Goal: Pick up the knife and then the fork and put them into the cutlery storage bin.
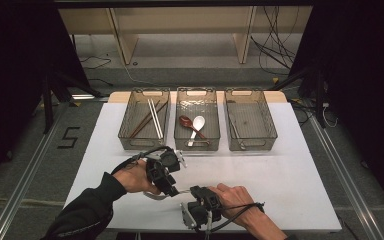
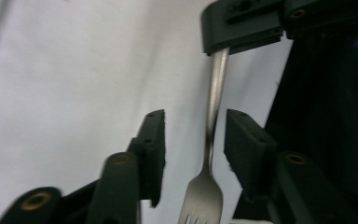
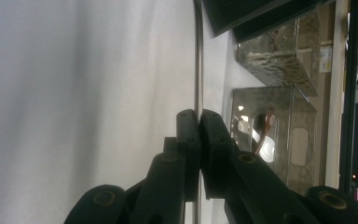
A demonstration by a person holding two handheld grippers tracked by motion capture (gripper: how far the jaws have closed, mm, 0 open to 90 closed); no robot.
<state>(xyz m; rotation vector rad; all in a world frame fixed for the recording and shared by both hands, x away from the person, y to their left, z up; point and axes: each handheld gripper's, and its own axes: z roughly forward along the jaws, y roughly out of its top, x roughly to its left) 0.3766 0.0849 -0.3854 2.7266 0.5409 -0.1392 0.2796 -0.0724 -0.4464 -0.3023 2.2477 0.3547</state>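
step: fork (image 2: 213, 116) handover, left to right, just above the table (image 1: 280, 170)
right gripper (image 3: 198, 114): clamped on fork handle
left gripper (image 2: 193, 140): jaws apart, fork loose between
next: pull left clear, carry fork to right bin (image 1: 267, 131)

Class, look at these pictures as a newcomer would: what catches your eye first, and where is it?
A metal fork spans both grippers near the table's front edge: the right gripper clamps its handle, while the left gripper stands open around its neck. Behind them stand three clear bins in a row.
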